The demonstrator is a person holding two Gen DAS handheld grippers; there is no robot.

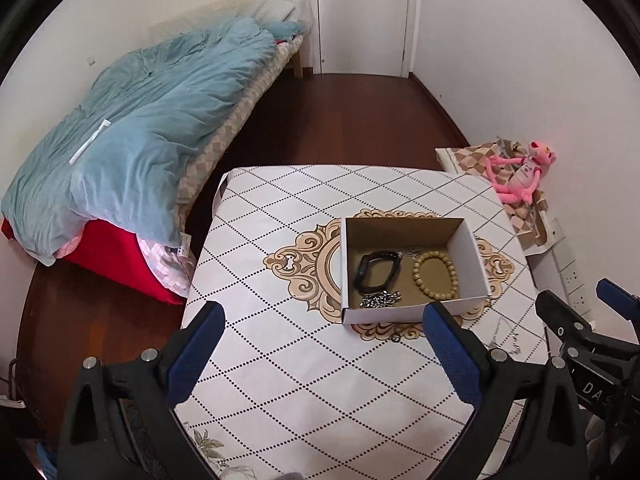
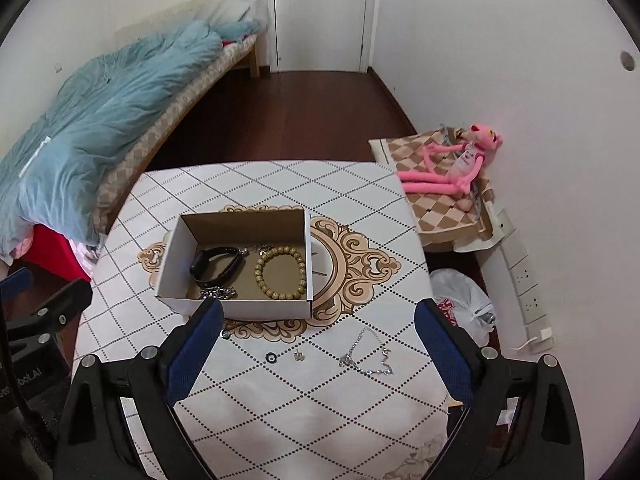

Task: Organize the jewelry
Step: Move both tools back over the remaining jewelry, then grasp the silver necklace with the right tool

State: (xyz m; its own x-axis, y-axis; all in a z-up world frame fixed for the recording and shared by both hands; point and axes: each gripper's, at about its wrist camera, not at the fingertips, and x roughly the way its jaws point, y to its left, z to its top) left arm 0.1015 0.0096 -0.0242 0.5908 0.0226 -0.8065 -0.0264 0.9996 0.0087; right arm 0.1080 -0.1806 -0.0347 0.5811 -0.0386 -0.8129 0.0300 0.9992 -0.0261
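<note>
A white cardboard box (image 1: 472,258) (image 2: 172,248) stands on the patterned table. It holds a black wristband (image 1: 374,272) (image 2: 216,266), a beaded bracelet (image 1: 436,276) (image 2: 280,274) and a silver chain (image 1: 380,300) (image 2: 218,293). On the table in front of the box lie a silver necklace (image 2: 370,354), a small pendant (image 2: 298,356) and two small rings (image 2: 271,358) (image 2: 225,334). My left gripper (image 1: 324,356) is open and empty, near the box's front left. My right gripper (image 2: 320,350) is open and empty, above the loose pieces.
The table (image 2: 280,420) has a white diamond-pattern cloth. A bed with a blue duvet (image 1: 152,120) is at left. A pink plush toy (image 2: 452,168) lies on a checked cushion at right, and a plastic bag (image 2: 464,304) is on the floor beside the table.
</note>
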